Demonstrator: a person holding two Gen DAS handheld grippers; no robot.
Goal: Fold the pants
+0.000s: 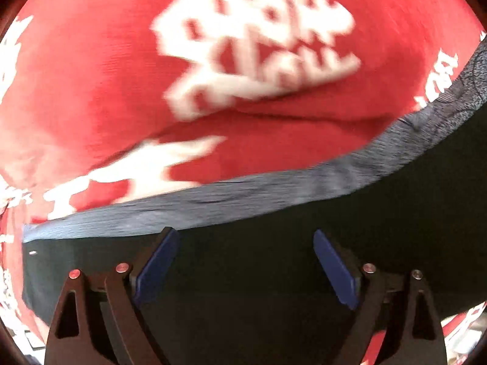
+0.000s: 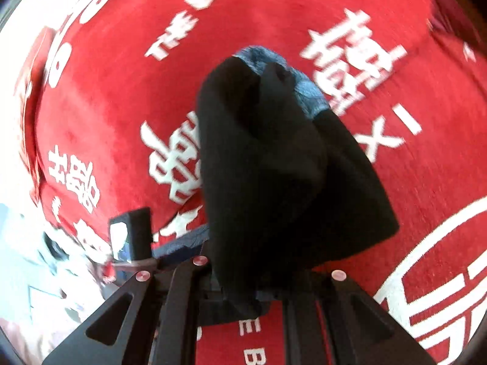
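Observation:
The pants point(image 1: 243, 276) are black with a blue-grey waistband point(image 1: 274, 188) and lie on a red cloth point(image 1: 121, 76) printed with white characters. In the left wrist view my left gripper point(image 1: 243, 234) hovers just over the black fabric near the waistband. It is open, its blue pads point(image 1: 158, 258) wide apart with nothing between them. In the right wrist view my right gripper point(image 2: 252, 283) is shut on the pants point(image 2: 274, 167). A bunched black fold rises from it and hides the fingertips, with a bit of waistband point(image 2: 304, 88) at its top.
The red cloth point(image 2: 121, 91) covers the whole work surface. In the right wrist view a black block-shaped part point(image 2: 137, 231) stands at lower left beside another strip of blue-grey band point(image 2: 182, 243). Bright blurred clutter point(image 2: 36, 258) lies past the cloth's left edge.

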